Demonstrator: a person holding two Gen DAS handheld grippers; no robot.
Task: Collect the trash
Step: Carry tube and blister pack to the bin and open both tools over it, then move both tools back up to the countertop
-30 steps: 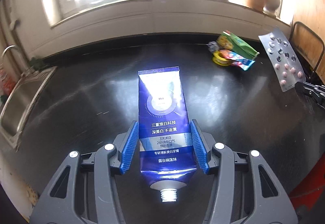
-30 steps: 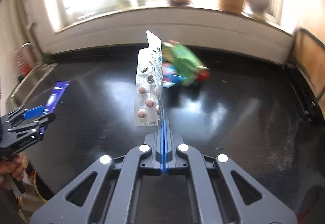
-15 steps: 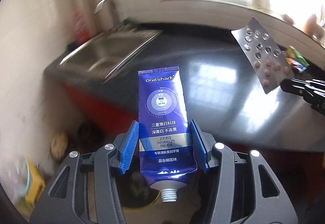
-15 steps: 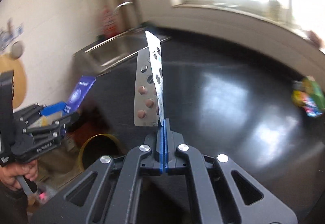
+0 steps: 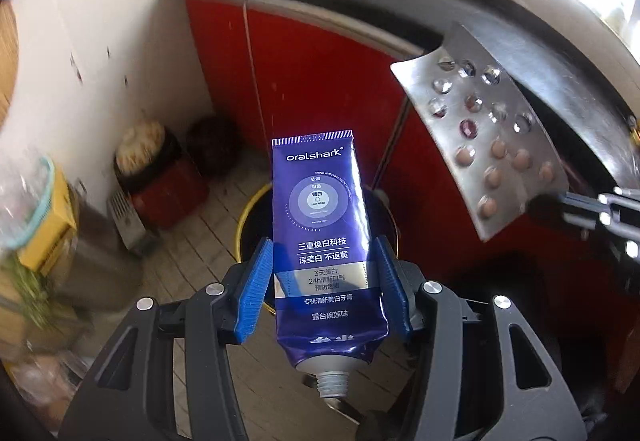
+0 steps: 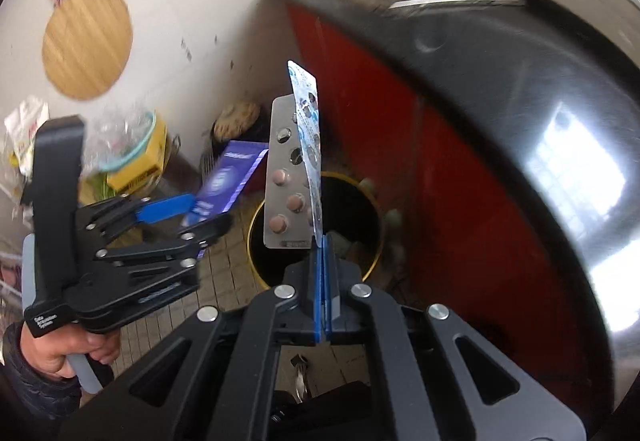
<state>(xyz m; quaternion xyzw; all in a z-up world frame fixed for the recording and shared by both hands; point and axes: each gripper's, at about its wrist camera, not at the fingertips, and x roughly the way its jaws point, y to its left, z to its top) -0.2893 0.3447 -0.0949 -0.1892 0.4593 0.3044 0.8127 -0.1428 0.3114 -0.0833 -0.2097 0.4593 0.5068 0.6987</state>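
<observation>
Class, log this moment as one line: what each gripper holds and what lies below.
left gripper: shut on toothpaste tube | right gripper: shut on blister pack | below: yellow-rimmed bin | release: not yet

A capless blue plastic toothpaste tube stood upright, crimped end at 12 o'clock, above a yellow-rimmed black trash bin. At 2 o'clock hung a silver foil blister pack, partly emptied, some pink pills remaining.

Tiled floor: yellow-rimmed bin, red box, yellow box.
</observation>
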